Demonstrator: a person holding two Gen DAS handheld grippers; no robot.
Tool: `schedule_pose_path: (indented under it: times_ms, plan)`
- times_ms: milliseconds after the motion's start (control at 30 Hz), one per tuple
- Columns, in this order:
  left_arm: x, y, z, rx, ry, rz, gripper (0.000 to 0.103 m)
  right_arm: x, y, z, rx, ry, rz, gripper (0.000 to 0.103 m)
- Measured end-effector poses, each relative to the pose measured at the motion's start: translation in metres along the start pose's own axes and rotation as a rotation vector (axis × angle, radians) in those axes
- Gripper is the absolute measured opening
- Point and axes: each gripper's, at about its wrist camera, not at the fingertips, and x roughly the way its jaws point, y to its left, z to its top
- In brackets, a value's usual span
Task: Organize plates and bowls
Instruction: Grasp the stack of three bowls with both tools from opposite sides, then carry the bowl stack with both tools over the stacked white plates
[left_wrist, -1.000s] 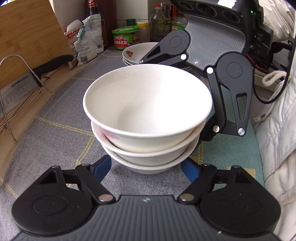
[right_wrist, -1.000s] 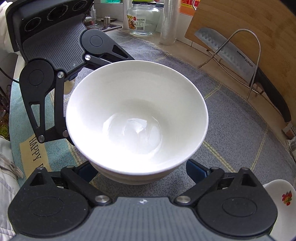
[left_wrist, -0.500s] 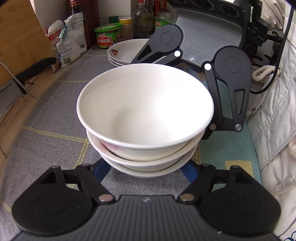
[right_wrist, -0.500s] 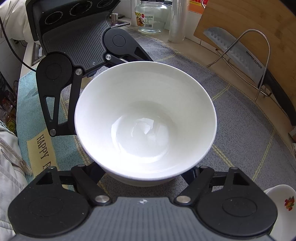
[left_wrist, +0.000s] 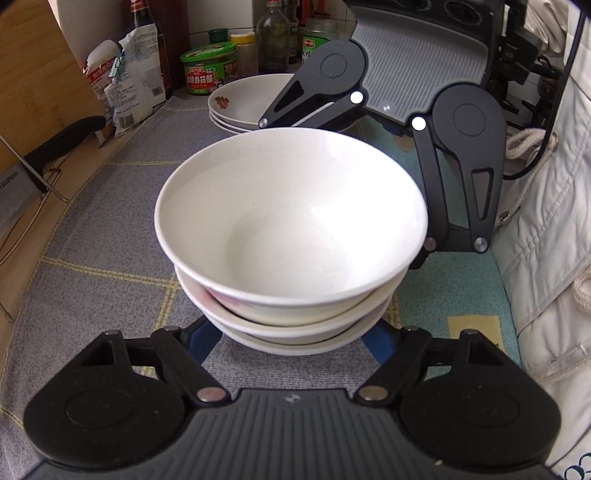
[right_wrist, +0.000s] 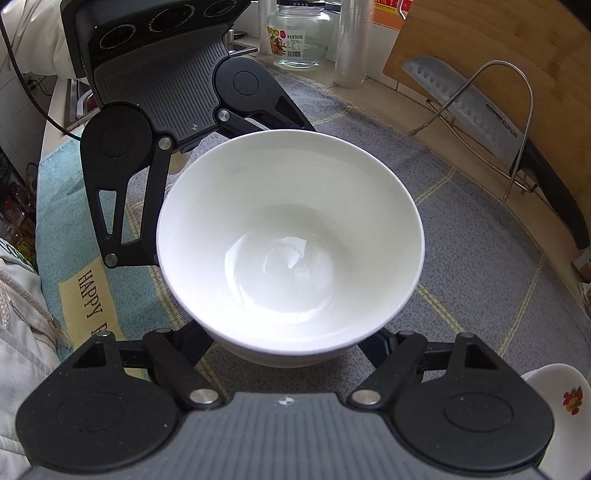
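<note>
On a grey checked mat (left_wrist: 92, 236) spread over a kitchen counter, we see a stack of white bowls (left_wrist: 291, 229) caught between two hand-held grippers that face each other across it. Our left gripper (left_wrist: 291, 343) reaches in low, its blue-padded fingers (left_wrist: 201, 341) set on either side of the bottom bowl and pressed to its base. Our right gripper (right_wrist: 288, 345) comes from the opposite side, its jaws having just been closing with the stack between them; its fingertips are tucked under the bowls, so we cannot tell whether they press on anything. Behind the stack sits a pile of flower-printed plates (left_wrist: 243, 103) (just before a green-lidded tub (left_wrist: 208, 68) and a row of bottles (left_wrist: 273, 37)). A cleaver (right_wrist: 465, 107) rests in a wire rack (right_wrist: 513, 122) against a wooden cutting board (right_wrist: 517, 48)
</note>
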Motion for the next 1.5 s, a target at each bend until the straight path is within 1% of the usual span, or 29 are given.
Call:
schedule_pose_path:
  times_ms: [400, 533, 733, 867, 967, 1100, 1367, 1500]
  plan:
    - [-0.005, -0.011, 0.004, 0.018, 0.009, 0.017, 0.081, -0.007, 0.011, 0.0, -0.004, 0.011, -0.016, 0.086]
    - [-0.008, -0.019, 0.009, 0.018, 0.007, 0.032, 0.081, -0.013, 0.014, -0.001, -0.017, 0.016, -0.025, 0.086]
    - [-0.013, -0.03, 0.024, 0.009, 0.011, 0.074, 0.081, -0.029, 0.012, -0.005, -0.047, -0.008, -0.018, 0.086]
    - [-0.011, -0.035, 0.041, 0.0, 0.016, 0.112, 0.081, -0.043, 0.005, -0.012, -0.081, -0.026, -0.019, 0.086]
    - [-0.006, -0.039, 0.056, -0.009, 0.012, 0.12, 0.081, -0.056, -0.004, -0.021, -0.086, -0.033, -0.01, 0.086]
    - [0.008, -0.044, 0.08, -0.005, 0.007, 0.131, 0.081, -0.071, -0.018, -0.033, -0.094, -0.036, -0.028, 0.086]
    - [0.038, -0.047, 0.136, 0.071, -0.024, 0.119, 0.081, -0.106, -0.054, -0.069, -0.06, -0.039, -0.092, 0.086]
    - [0.055, -0.042, 0.16, 0.112, -0.042, 0.112, 0.081, -0.122, -0.072, -0.084, -0.04, -0.035, -0.144, 0.086]
